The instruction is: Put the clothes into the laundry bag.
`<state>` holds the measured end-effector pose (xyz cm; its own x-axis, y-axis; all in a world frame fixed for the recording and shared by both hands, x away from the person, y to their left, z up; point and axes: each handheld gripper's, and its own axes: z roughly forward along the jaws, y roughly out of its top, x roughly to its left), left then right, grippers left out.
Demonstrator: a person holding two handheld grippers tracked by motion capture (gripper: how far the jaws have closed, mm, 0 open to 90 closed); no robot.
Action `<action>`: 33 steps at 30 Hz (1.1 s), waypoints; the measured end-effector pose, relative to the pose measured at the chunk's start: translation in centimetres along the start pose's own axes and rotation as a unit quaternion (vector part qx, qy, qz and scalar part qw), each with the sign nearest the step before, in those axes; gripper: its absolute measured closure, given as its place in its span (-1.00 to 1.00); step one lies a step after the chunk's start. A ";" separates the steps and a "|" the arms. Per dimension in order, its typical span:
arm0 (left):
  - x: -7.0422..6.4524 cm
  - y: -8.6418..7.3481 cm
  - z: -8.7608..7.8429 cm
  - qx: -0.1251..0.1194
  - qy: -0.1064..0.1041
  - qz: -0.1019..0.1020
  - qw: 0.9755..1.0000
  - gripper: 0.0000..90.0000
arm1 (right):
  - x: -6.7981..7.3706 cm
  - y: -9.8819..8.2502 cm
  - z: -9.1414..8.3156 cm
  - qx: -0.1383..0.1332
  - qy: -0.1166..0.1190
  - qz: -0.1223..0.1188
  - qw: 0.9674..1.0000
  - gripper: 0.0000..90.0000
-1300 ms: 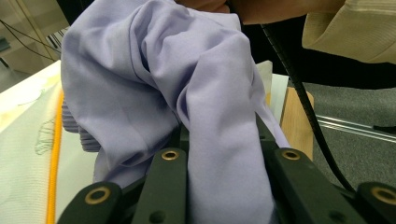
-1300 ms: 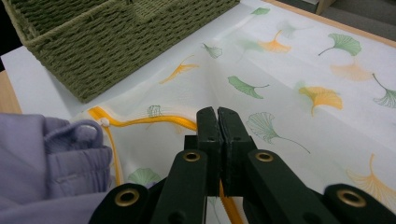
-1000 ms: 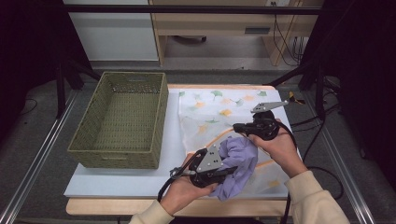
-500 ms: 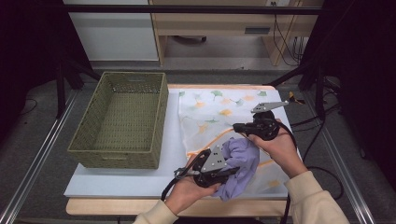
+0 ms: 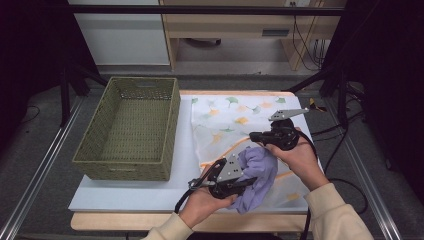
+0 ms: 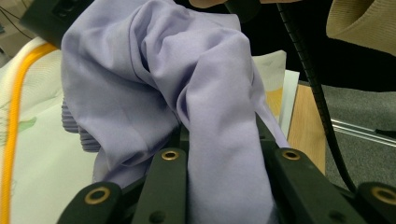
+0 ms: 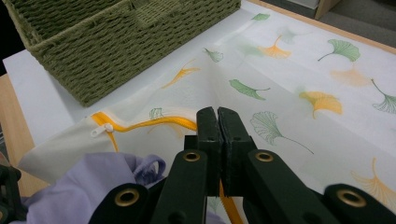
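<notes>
step: stuffing cloth (image 5: 257, 175) into zip bag (image 5: 240, 120), table centre
left gripper (image 6: 219, 140): fingers clamp cloth, 6 o'clock of bag
right gripper (image 7: 218, 135): fingers pinch bag's zip edge
next: push cloth thru opening, keep edge lifted

No readable text, labels or numbers anywhere.

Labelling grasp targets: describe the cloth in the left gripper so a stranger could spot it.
Start at the woven green basket on the table's left; right of it lies a white bag printed with ginkgo leaves. At its near edge, the left gripper clamps a bunched lavender cloth, the one plain, unprinted fabric there.
</notes>
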<state>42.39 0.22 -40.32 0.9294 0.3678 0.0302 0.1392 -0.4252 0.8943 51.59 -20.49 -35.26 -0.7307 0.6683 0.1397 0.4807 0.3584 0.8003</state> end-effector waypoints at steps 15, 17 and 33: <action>1.1 -0.6 1.9 0.028 0.022 -0.013 0.999 0.62 | -0.1 0.0 -0.4 -0.005 -0.002 -0.001 1.000 0.97; 1.3 -0.7 2.0 0.031 0.028 -0.018 0.999 0.62 | -0.2 0.0 -0.5 -0.006 -0.001 -0.003 1.000 0.97; 3.0 -1.1 3.2 0.049 0.074 -0.050 0.995 0.62 | 0.0 0.1 -0.5 -0.009 0.000 -0.004 1.000 0.97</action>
<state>46.17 -0.87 -42.63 0.8497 0.5271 0.0147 0.2679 -0.4557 0.8489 51.38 -20.78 -34.91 -0.7345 0.6655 0.1330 0.4664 0.3526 0.8113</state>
